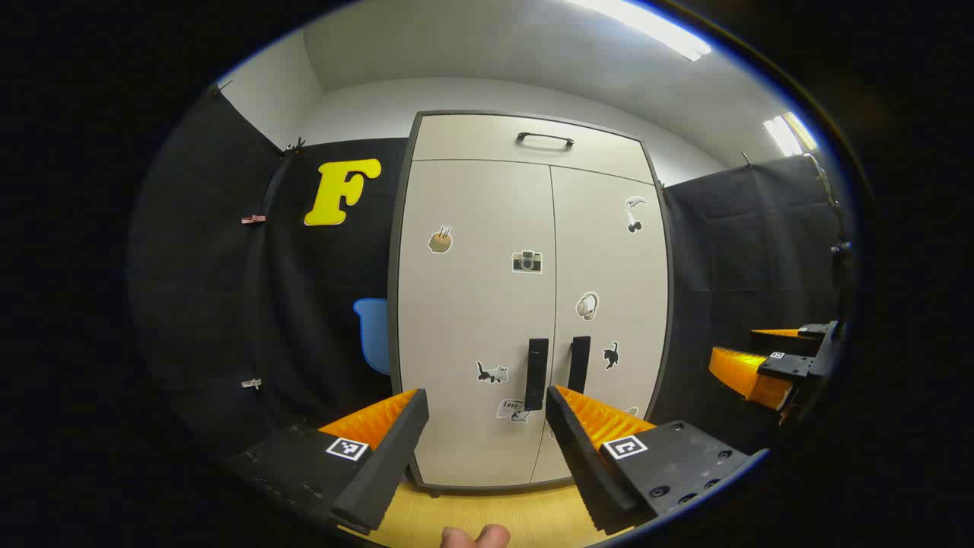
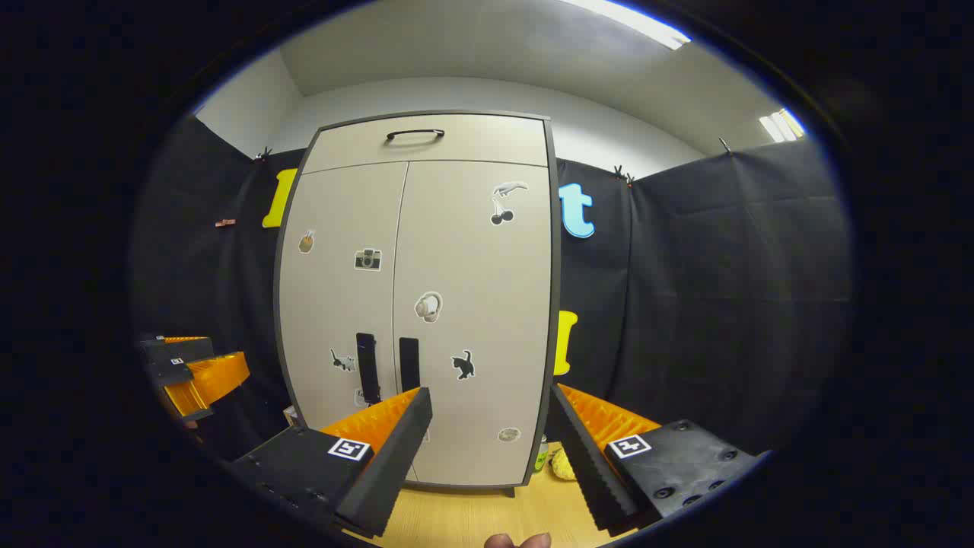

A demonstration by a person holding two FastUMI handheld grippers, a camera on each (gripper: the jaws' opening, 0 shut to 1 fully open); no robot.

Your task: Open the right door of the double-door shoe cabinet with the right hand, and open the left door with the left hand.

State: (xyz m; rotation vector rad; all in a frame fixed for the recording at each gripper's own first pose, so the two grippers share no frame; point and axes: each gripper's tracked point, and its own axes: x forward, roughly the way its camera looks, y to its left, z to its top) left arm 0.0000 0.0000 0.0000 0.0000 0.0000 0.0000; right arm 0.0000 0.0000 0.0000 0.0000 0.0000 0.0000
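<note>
A small booth is draped in black cloth [image 2: 723, 266], which hangs as a wall behind and to both sides. Small clips [image 1: 253, 219] pin the cloth along its upper edge and down its left side. Above the cloth, a plain white wall [image 2: 456, 91] rises to a pale grey ceiling [image 1: 494, 46]. A long fluorescent light strip [image 1: 647, 23] glows brightly overhead, and a second lit panel [image 1: 787, 133] shines farther to the right. The floor [image 2: 464, 517] is light wood-grain board, warm yellow in tone. In the right gripper view, a small green and yellow object [image 2: 554, 459] sits on the floor near the black cloth, too small to identify.
</note>
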